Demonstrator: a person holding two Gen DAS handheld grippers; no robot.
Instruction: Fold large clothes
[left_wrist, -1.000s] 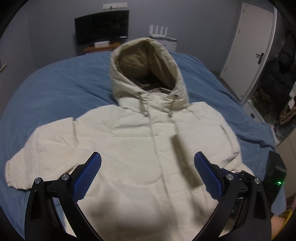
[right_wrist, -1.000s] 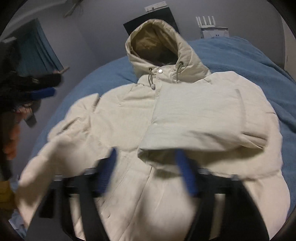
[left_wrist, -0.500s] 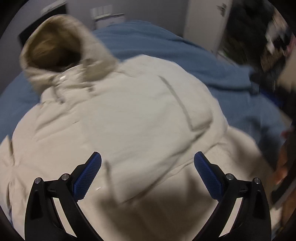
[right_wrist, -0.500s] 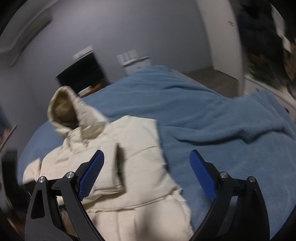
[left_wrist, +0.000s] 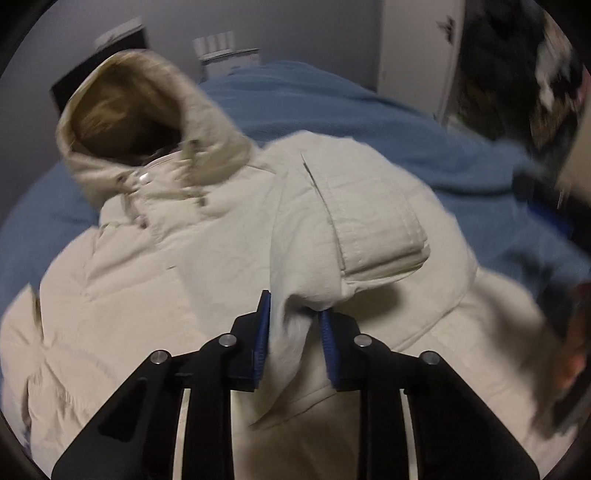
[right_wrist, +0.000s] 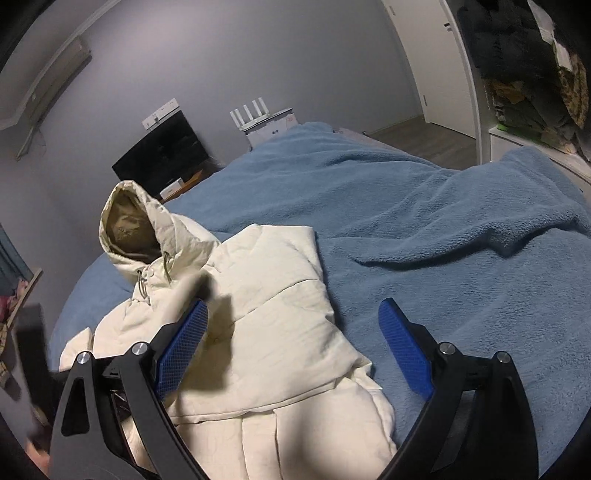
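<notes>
A cream hooded jacket (left_wrist: 207, 266) lies on the blue-blanketed bed (right_wrist: 424, 236), hood toward its far edge, where a dark screen (right_wrist: 162, 155) and white router (right_wrist: 264, 118) stand. The left gripper (left_wrist: 293, 314) has just closed, pinching the folded sleeve's cuff. Only the right view shows the right gripper (right_wrist: 293, 325), wide and empty, straddling the jacket's edge.
</notes>
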